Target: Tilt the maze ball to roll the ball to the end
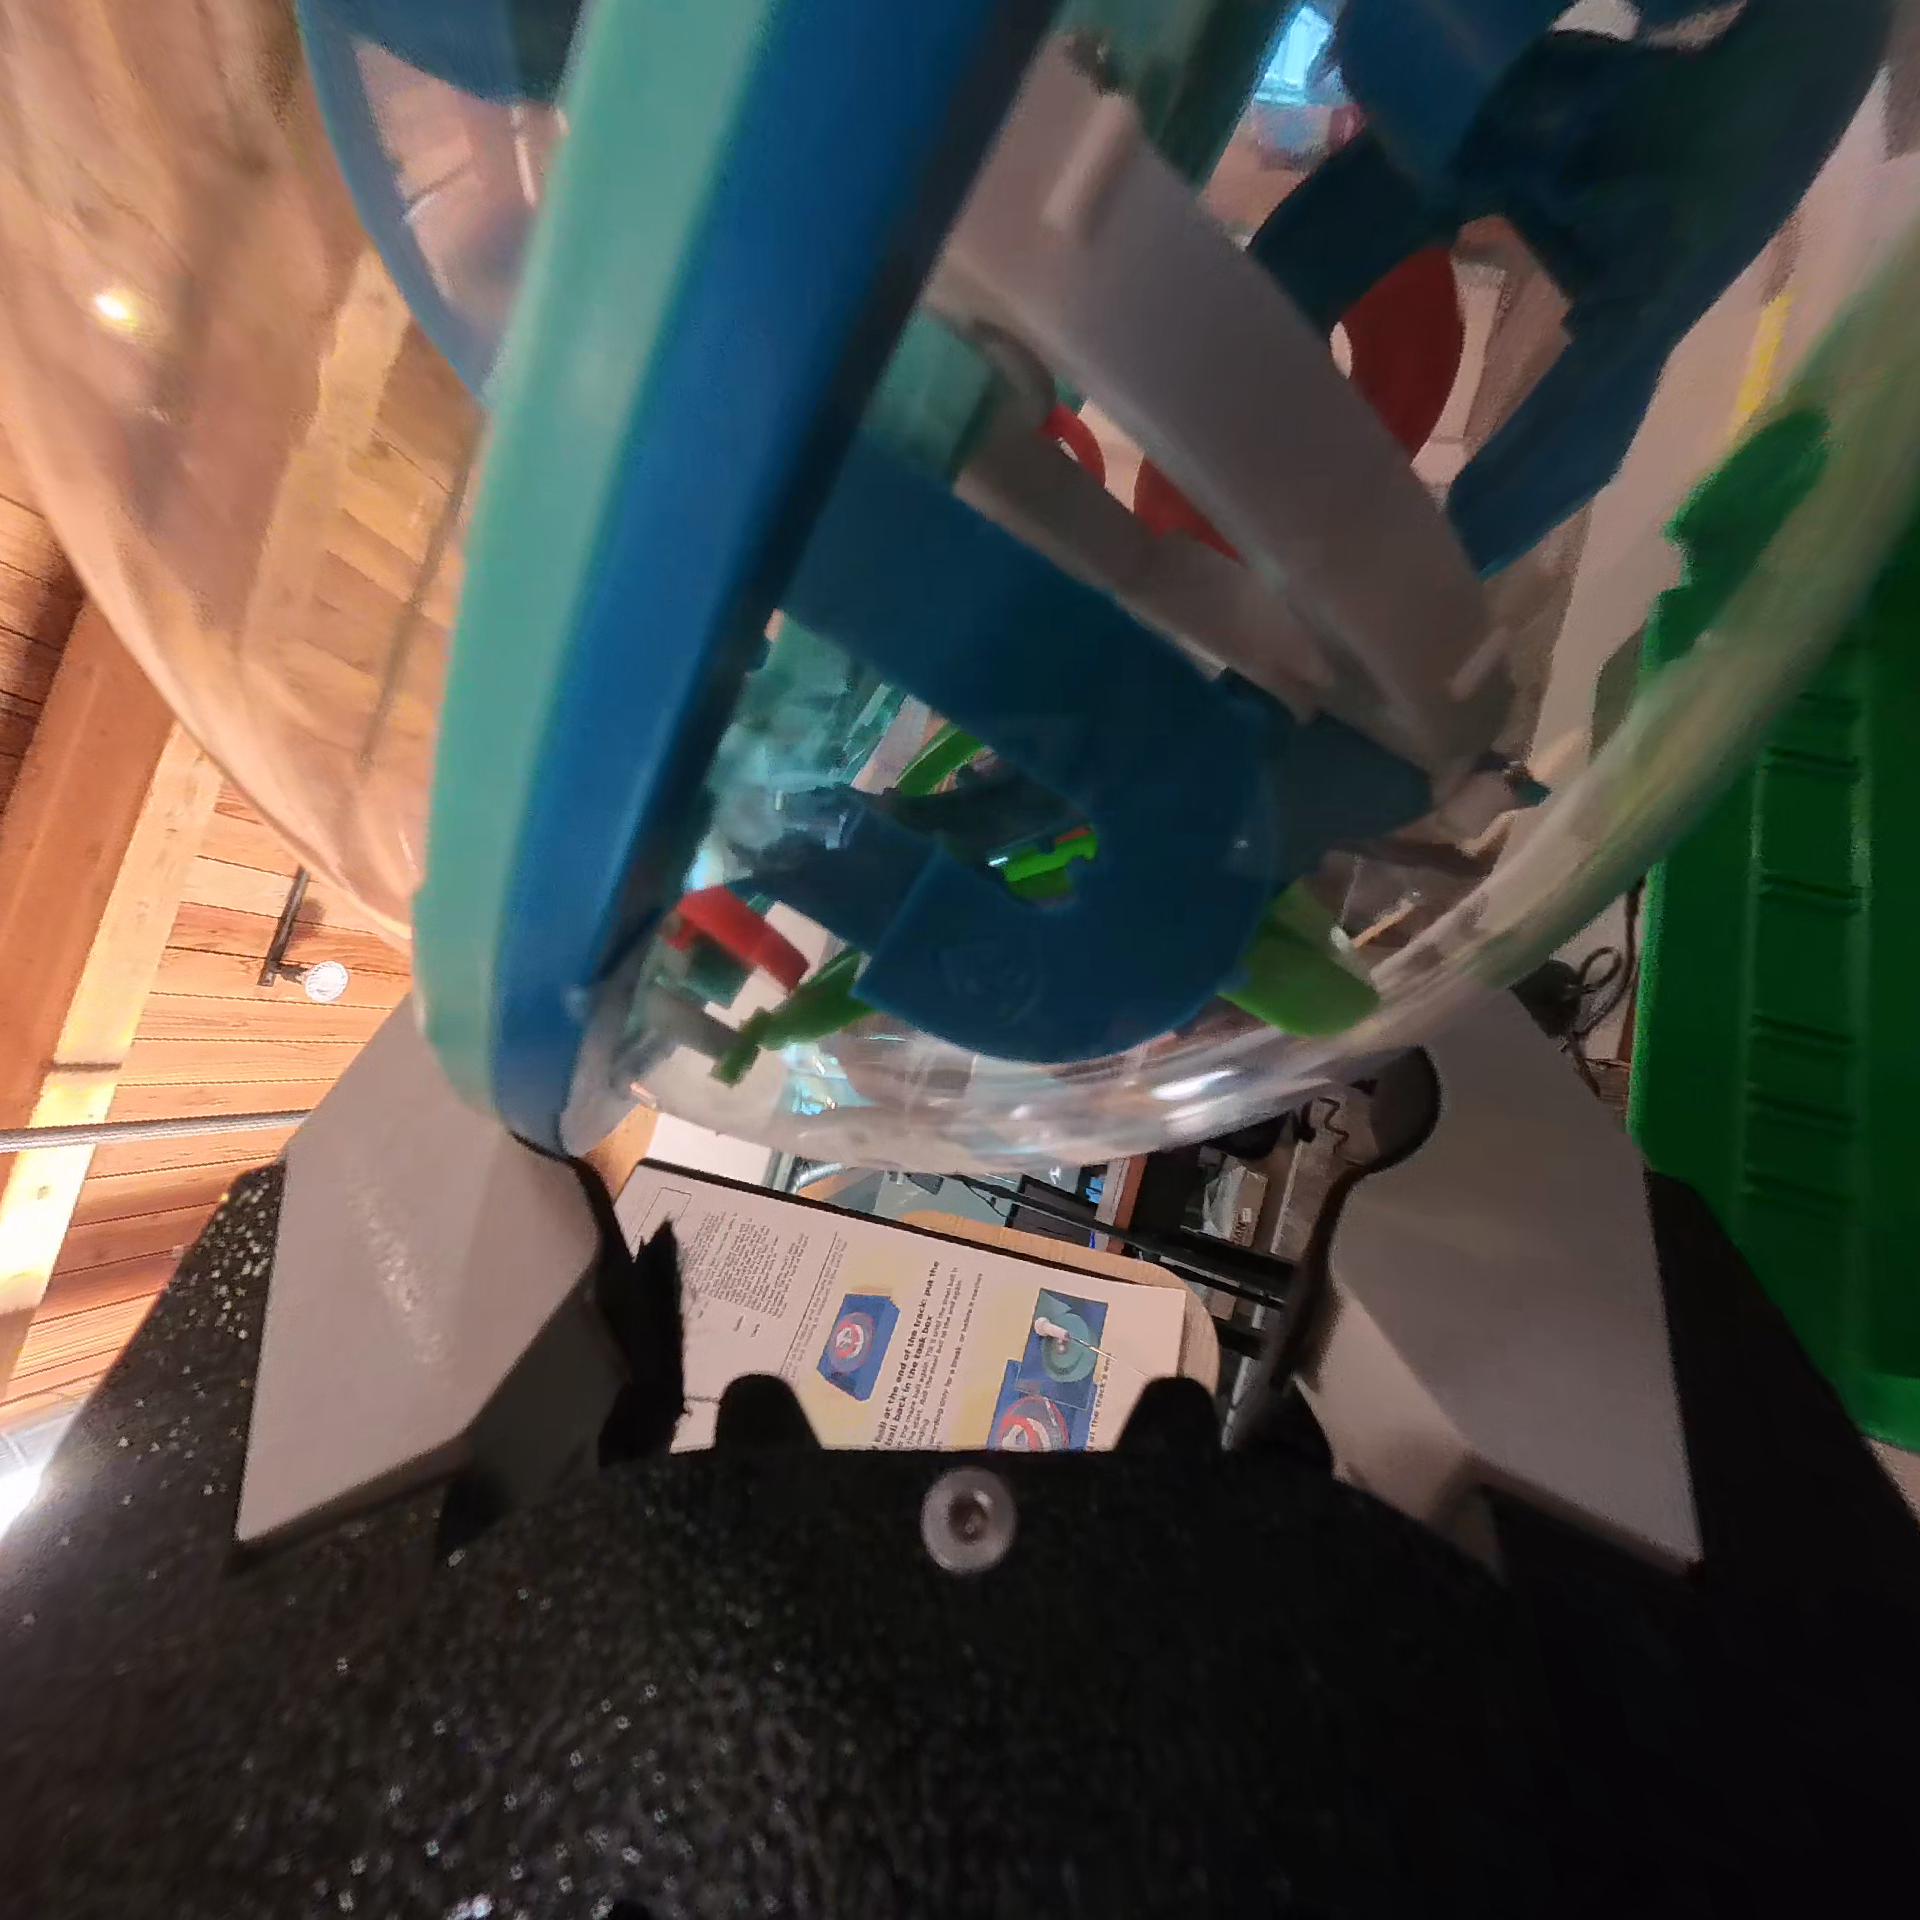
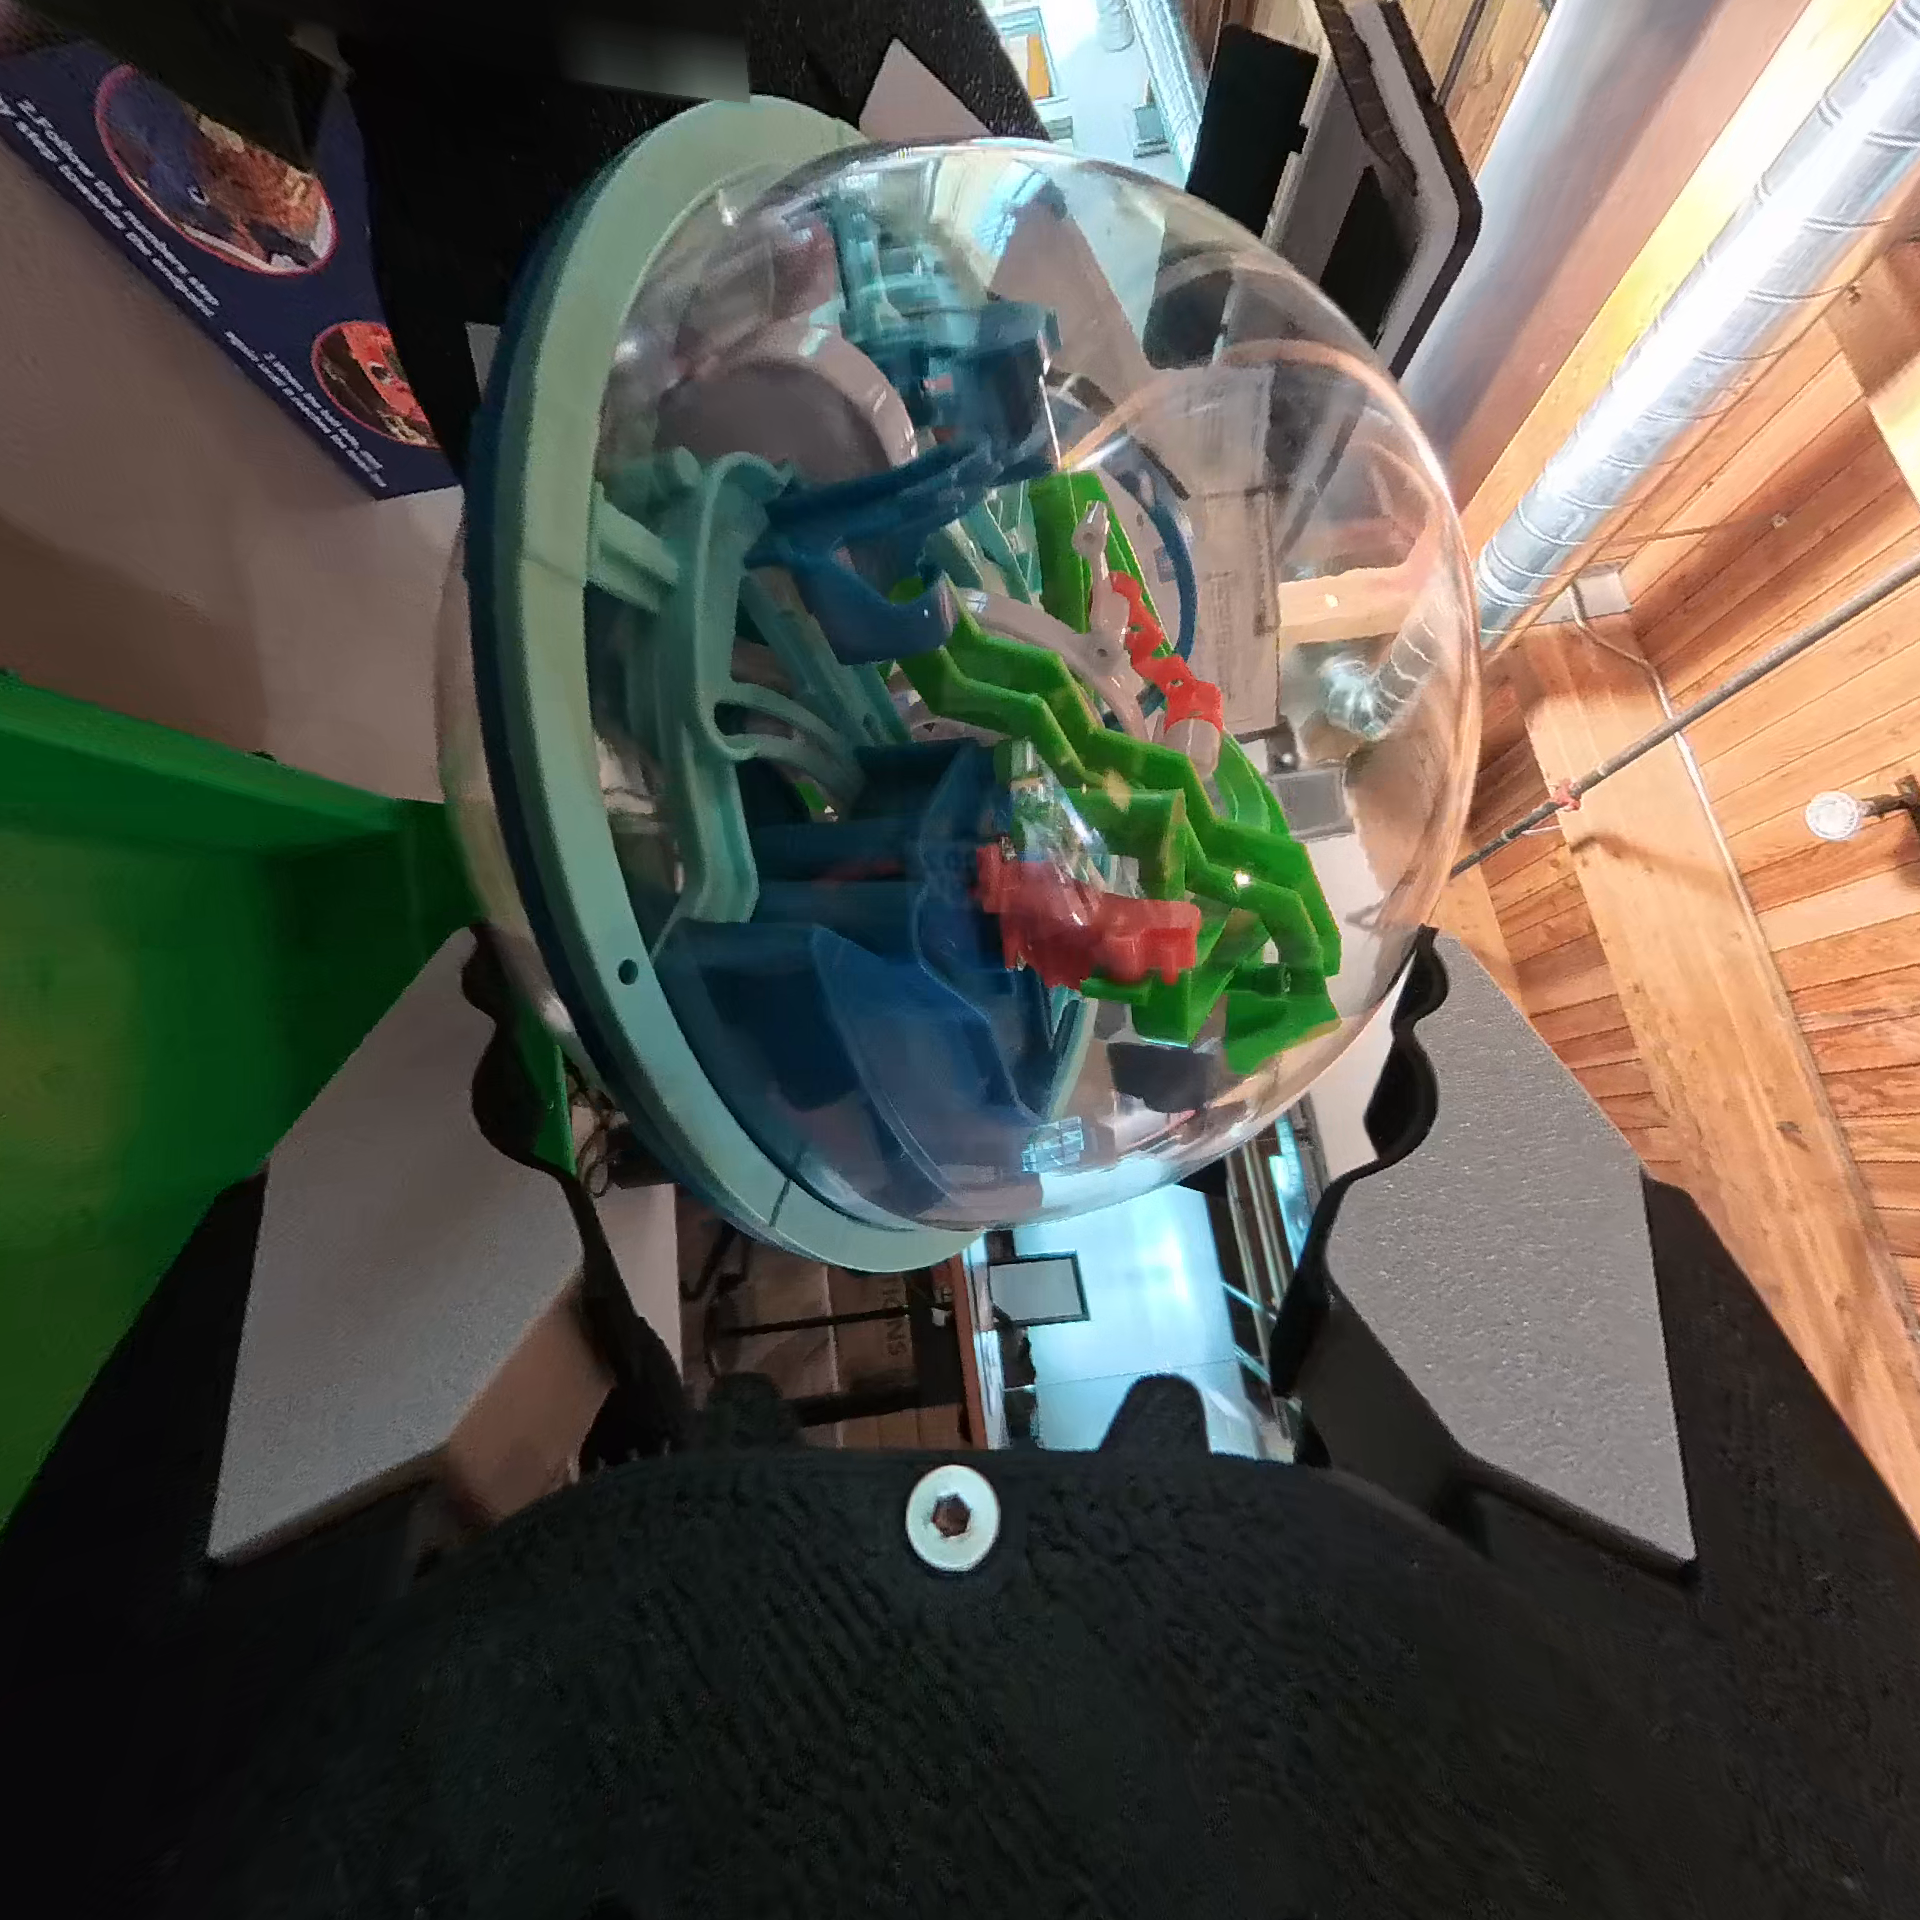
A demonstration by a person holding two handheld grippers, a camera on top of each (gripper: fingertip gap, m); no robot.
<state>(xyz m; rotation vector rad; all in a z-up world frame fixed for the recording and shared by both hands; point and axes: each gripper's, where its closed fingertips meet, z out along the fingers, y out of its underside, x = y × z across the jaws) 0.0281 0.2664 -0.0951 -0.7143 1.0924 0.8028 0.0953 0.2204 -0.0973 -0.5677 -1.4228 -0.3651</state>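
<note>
1. A clear plastic maze ball (image 2: 935, 675) is seen held up in the air between two hand-held grippers, with a wooden plank ceiling (image 2: 1714, 831) behind it.
2. Inside the ball, blue, pale teal, bright green, red and grey tracks are packed together; a pale teal and blue ring (image 2: 561, 831) runs around its middle.
3. The jaws of the right gripper (image 2: 951, 1039) are spread very wide, and the ball is cradled between them. The left finger (image 2: 416, 1195) is set against the ring side, and the right finger (image 2: 1475, 1195) is set against the clear dome.
4. From the left wrist view, the maze ball (image 1: 987, 623) fills the upper frame, very close and blurred. The jaws of the left gripper (image 1: 977, 1122) are likewise spread very wide, with the underside of the ball seated between the left finger (image 1: 436, 1247) and the right finger (image 1: 1507, 1247).
5. The small rolling ball inside the maze cannot be made out in either view.
6. A printed instruction sheet (image 1: 935, 1340) is seen beyond the left gripper, under the ball.
7. A large green box (image 1: 1787, 987) stands beside the ball, and a dark blue printed box (image 2: 208, 229) lies farther off.
</note>
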